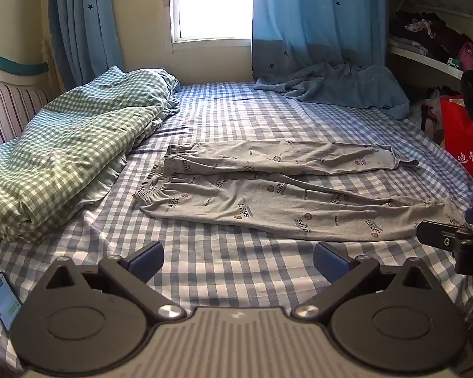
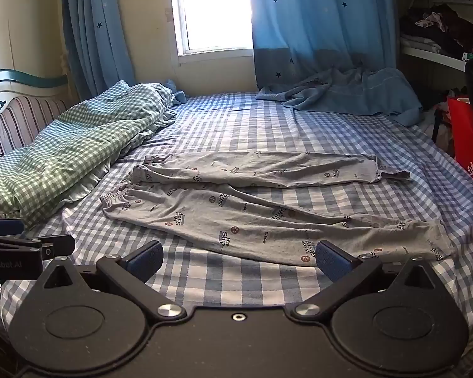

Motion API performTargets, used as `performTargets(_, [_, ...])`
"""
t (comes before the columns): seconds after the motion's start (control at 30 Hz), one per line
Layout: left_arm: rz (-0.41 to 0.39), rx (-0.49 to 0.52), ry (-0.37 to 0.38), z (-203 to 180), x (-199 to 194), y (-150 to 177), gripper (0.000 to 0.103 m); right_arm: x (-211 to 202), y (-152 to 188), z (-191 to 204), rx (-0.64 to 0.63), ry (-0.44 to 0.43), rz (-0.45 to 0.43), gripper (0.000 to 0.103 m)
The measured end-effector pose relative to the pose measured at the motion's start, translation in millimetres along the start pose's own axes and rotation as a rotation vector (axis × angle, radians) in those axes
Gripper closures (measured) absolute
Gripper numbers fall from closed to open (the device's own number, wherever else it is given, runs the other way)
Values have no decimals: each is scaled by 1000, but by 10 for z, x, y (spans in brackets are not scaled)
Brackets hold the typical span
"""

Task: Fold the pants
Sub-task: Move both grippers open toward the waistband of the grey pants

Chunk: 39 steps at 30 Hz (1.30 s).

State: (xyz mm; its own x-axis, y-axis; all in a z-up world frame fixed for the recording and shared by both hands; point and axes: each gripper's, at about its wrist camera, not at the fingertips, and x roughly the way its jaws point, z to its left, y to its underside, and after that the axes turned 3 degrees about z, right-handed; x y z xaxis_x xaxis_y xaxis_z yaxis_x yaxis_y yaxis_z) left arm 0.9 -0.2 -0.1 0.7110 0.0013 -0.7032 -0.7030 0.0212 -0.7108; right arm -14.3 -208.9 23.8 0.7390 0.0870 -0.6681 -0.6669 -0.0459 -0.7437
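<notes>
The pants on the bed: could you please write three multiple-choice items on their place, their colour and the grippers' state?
1. Where is the pants' waistband?
A. Toward the green quilt
B. Toward the red bag
C. Under the blue blanket

2. What colour are the pants?
A. Black
B. Grey with print
C. Red

3. How do the left gripper and right gripper stand?
A. Both open, empty
B. Both shut on pants
C. Left shut

Answers: A, the elastic band lies beside the quilt; B, grey cloth bears lettering; A, only sheet shows between the fingers.
</notes>
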Motion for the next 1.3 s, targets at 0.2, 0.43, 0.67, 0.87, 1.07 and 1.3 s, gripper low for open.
performTargets(0.2, [5, 0, -7, 9, 60, -13, 0, 6, 4, -3, 3, -3, -3, 1])
performTargets(0.43, [7, 15, -13, 1, 31, -2, 0, -8, 0, 77, 3, 5, -10, 1])
performTargets(0.67, [21, 10, -10, 43, 74, -12, 0, 93, -3, -12, 23, 9, 11, 1])
performTargets(0.87, [29, 5, -11, 68, 104, -5, 0, 138, -38, 6, 35, 19, 31, 1])
performTargets(1.07, [34, -5, -12, 118, 142, -17, 0, 174, -73, 46, 26, 16, 40, 1])
performTargets(1.3, [48, -11, -11, 150, 197, -26, 0, 182, -60, 30, 27, 15, 40, 1])
